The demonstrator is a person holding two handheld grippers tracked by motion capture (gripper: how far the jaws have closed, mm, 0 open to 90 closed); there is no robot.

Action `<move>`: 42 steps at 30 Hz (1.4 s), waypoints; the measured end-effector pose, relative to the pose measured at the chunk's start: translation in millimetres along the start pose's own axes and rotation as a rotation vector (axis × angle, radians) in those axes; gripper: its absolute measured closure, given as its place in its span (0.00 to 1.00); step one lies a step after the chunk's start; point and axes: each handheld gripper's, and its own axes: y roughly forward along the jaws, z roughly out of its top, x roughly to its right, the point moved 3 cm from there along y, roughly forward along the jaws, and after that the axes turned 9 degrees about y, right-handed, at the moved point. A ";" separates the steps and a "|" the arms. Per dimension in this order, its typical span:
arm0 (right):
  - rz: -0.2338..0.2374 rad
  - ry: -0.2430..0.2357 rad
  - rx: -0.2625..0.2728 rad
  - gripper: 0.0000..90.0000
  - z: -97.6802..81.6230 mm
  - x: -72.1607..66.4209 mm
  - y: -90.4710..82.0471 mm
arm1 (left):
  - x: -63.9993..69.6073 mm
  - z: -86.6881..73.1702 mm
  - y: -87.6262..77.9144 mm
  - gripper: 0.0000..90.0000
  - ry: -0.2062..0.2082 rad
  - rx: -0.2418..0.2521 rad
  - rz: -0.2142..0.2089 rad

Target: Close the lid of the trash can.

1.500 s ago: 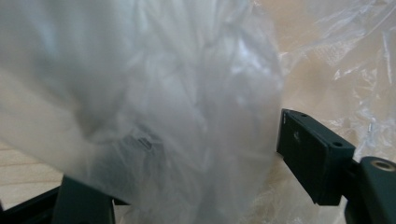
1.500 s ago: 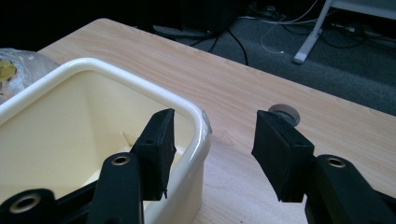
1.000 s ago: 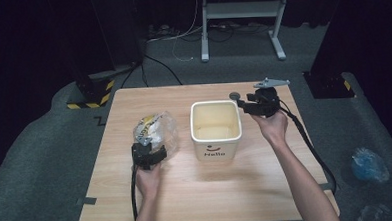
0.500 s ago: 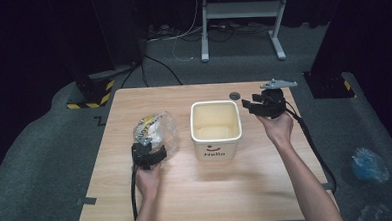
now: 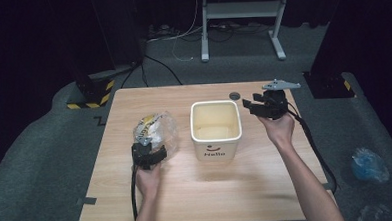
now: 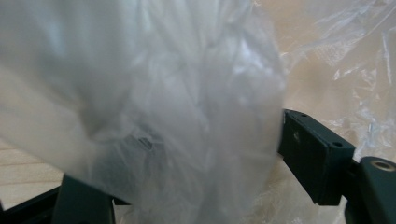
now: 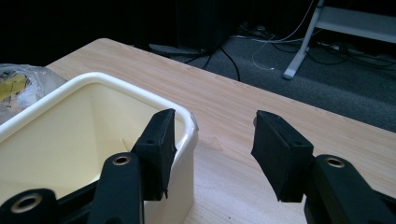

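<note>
The cream bin (image 5: 216,128) stands empty at table centre. At its nine o'clock, the left gripper (image 5: 148,153) clamps the clear plastic bag (image 5: 157,132); at two o'clock, the right gripper (image 5: 256,105) hovers with jaws apart, holding nothing.

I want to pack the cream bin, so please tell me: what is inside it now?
The cream bin appears empty: bare walls and floor show in the high view. The bottom along its near wall is hidden.

Cream bin (image 5: 216,127) with black lettering — clear bag (image 5: 156,133), yellow-streaked — black claws.
</note>
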 end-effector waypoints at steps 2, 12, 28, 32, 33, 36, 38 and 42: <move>0.000 0.002 0.005 0.54 0.5 0.7 -2.6 | 0.0 0.0 0.0 0.33 0.000 0.000 -0.001; -0.006 0.033 0.017 0.55 -3.3 11.8 -14.7 | 0.2 0.1 0.1 0.33 0.003 -0.001 0.002; -0.010 0.020 0.038 0.55 -1.6 11.6 -28.4 | 0.0 0.0 0.0 0.33 0.001 0.000 0.000; -0.009 0.017 0.045 0.56 -1.0 10.9 -32.8 | 0.0 0.0 0.0 0.33 0.001 0.000 0.000; -0.009 0.017 0.046 0.55 -1.0 10.9 -33.5 | 0.0 0.0 0.0 0.33 0.001 0.000 0.000; -0.013 0.016 0.046 0.56 -1.2 11.4 -35.2 | 0.0 0.0 0.0 0.33 0.001 0.000 0.000; -0.012 0.016 0.046 0.56 -1.1 11.3 -35.9 | 0.0 0.0 0.0 0.33 0.001 0.000 0.000; -0.015 0.018 0.049 0.56 -1.5 12.2 -38.8 | 0.0 0.0 0.0 0.33 0.000 0.000 -0.001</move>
